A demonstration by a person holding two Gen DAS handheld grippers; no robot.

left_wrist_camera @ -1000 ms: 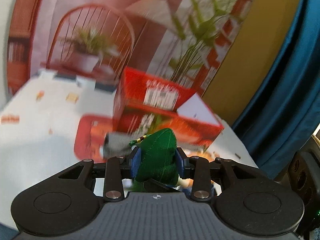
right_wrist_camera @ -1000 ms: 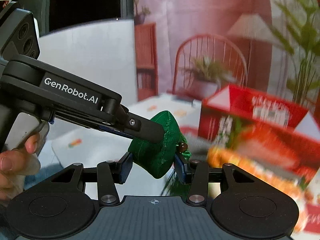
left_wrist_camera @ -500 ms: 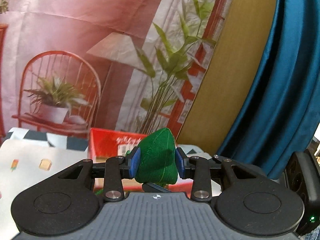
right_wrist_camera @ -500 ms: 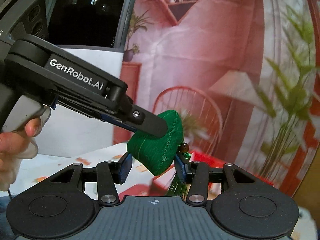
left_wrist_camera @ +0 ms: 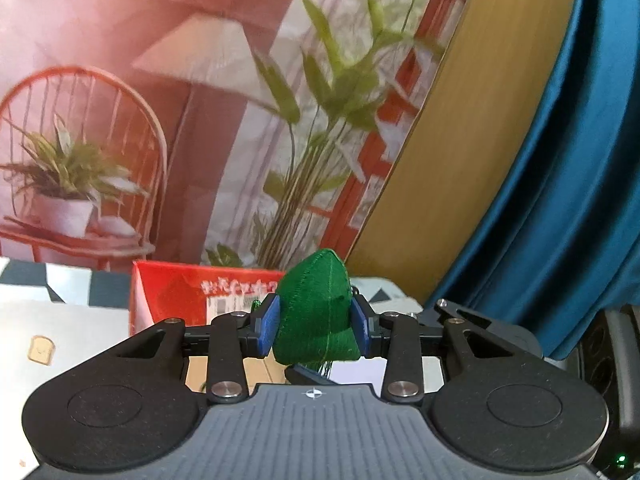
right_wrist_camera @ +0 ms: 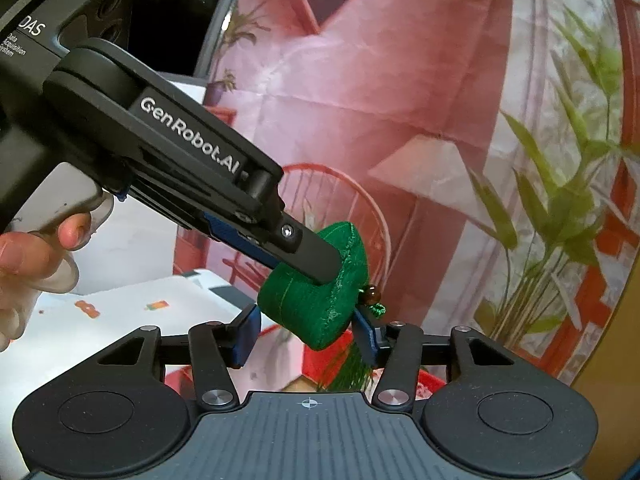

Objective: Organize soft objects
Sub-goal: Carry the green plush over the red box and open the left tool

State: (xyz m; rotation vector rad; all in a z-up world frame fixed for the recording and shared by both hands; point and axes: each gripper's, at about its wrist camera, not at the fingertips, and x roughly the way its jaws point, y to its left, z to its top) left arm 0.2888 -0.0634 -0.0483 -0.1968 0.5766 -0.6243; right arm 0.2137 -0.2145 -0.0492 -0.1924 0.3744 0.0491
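held thing: a green stitched felt pouch, cone-ish and stuffed (left_wrist_camera: 316, 312), with a brown bead (right_wrist_camera: 373, 292) and a green tassel (right_wrist_camera: 352, 368) hanging off one end. It's up in the air, not on the desk.

left tool (left_wrist_camera: 316, 326): blue pads pressed in on both flanks of the pouch, jaws roughly a third open around it. Solid pinch as far as I can see. The pouch's pointed end sticks up toward 12 o'clock in the left wrist view.

right tool (right_wrist_camera: 308, 332): jaws have just been opening. The pouch sits between them, but the 9 o'clock pad stands clear of the fabric and the 3 o'clock pad is right at the bead end. Looks like it's letting go, so I'd call it open.

key relation: in the right wrist view the left tool comes in from 10 o'clock and the pouch's long axis runs about 10 to 4. The left one is carrying it.

drop spot: red printed cardboard box (left_wrist_camera: 192, 292), open top, on the white patterned desk (left_wrist_camera: 60, 320). It lies just past and below the left tool, around 11 o'clock.

my guess: the left hand (right_wrist_camera: 28, 256) takes it over the box next.
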